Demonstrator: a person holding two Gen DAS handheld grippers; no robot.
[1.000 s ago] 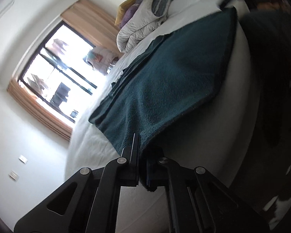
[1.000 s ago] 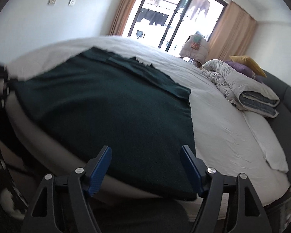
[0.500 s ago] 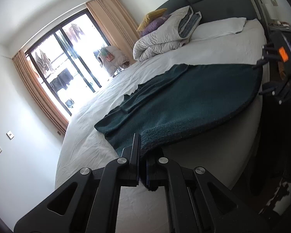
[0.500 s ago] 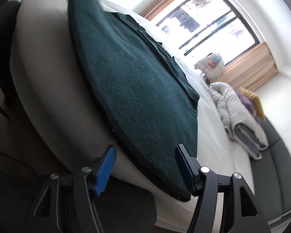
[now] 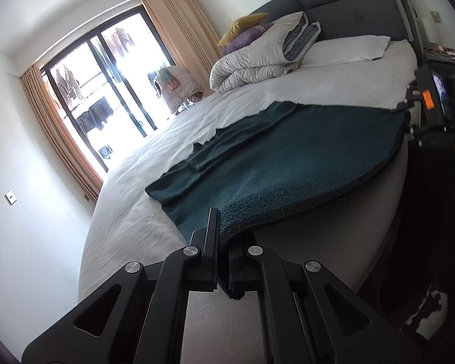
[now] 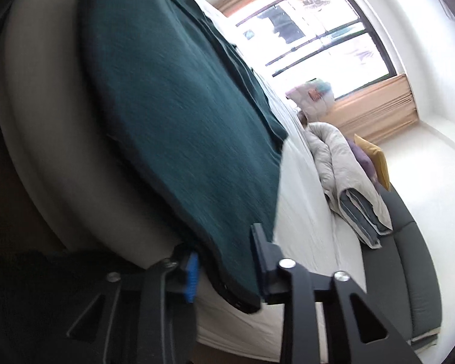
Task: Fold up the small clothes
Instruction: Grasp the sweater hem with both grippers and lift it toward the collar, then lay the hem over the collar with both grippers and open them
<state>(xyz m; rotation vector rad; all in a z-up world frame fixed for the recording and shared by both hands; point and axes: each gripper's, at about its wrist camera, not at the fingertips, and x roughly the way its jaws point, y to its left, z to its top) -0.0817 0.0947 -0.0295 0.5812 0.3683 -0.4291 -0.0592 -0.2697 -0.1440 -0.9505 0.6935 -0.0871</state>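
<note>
Left gripper pinching green garment hem, right gripper closing around its corner (not yet pinched)

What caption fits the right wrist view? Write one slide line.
Right gripper, jaws just closing, straddles the corner of the dark green garment at the edge of the bed.

left black two-finger gripper clamped tight on corner of dark green knit garment, pointing down a bit. right black gripper with blue pads rolled sideways, jaws just been closing, garment's dark hem between them; pad contact unclear. right gripper's body also visible in left view.
</note>
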